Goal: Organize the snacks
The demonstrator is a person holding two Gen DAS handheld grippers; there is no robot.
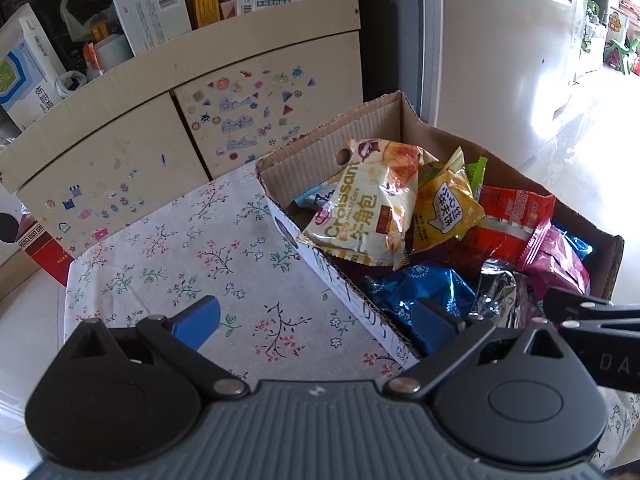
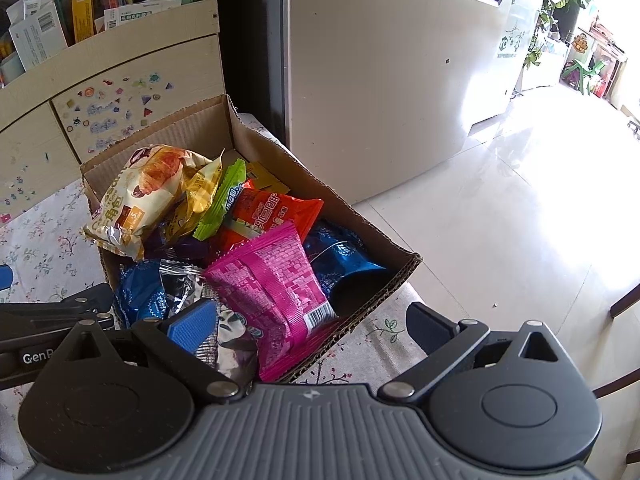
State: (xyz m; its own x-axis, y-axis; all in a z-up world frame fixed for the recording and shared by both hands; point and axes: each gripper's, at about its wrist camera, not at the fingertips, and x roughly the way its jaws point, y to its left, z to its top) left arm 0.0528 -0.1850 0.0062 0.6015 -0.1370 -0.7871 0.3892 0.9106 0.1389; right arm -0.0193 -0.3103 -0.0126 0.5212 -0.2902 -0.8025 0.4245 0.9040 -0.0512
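An open cardboard box on a floral tablecloth holds several snack packets. A croissant packet lies on top at the far left, by a yellow packet, a green one and a red one. Nearer lie a magenta packet, blue packets and a silver one. My left gripper is open astride the box's near-left wall. My right gripper is open over the near corner, holding nothing.
A cream cabinet covered in stickers stands behind the table, its shelf crammed with boxes. A tall white appliance stands right of the box, with glossy tiled floor beyond. A red carton sits low at the left.
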